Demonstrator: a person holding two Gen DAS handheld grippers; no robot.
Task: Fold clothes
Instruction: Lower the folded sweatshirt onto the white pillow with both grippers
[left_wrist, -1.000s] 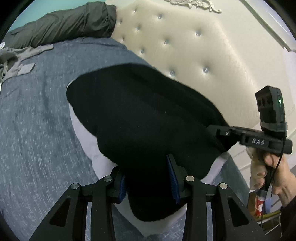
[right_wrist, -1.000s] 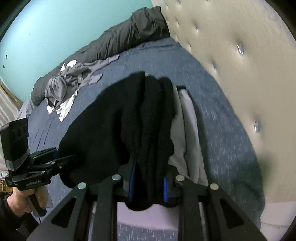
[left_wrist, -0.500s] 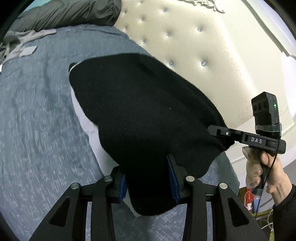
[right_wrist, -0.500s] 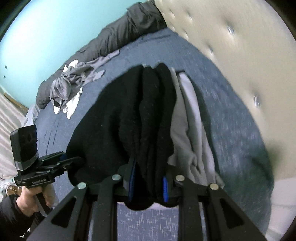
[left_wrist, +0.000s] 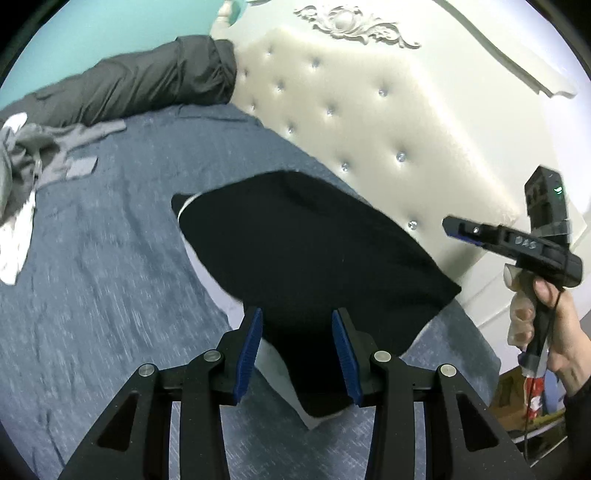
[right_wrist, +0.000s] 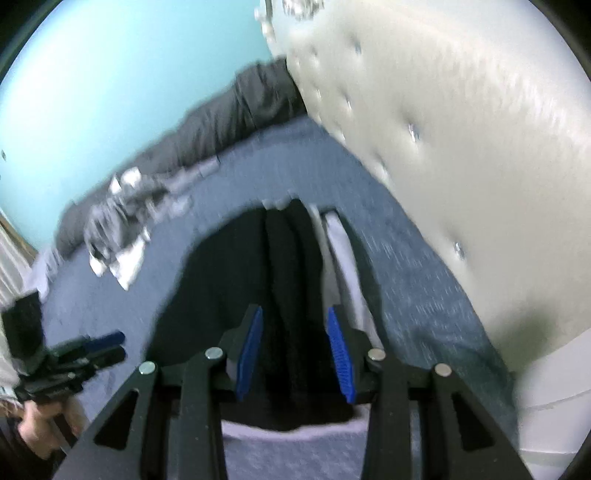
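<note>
left wrist view, garment: the folded black fleece garment (left_wrist: 306, 258) lies on the blue-grey bedspread (left_wrist: 96, 280), mid-frame, on top of a pale grey folded piece (left_wrist: 273, 365) that peeks out at its lower edge.
left wrist view, left hand-held gripper (left_wrist: 297, 350): blue pads spread wide, the near corner of the black cloth sits between them but neither pad looks to be pressing it, so I'd call it let go.
left wrist view, right hand-held gripper (left_wrist: 448, 225): at the right edge, up off the cloth, tips pointing in at the garment's right corner. Can't tell its opening from here.
left wrist view, long axis: runs from lower centre up toward the upper left, roughly alongside the cream tufted headboard (left_wrist: 369, 122).
right wrist view, garment (right_wrist: 236, 280): pretty blurry, but the black stack lies straight ahead, layered edges running away up the frame.
right wrist view, right hand-held gripper (right_wrist: 295, 349): pads apart, nothing pinched.
right wrist view, left one (right_wrist: 110, 345): lower left, just beside the stack's left edge.
nearer hand: my guess is both sit at the stack's near end, left one closer over the cloth.
leftover: crumpled grey and white clothes (left_wrist: 22, 173) at upper left, well apart, probably next.
</note>
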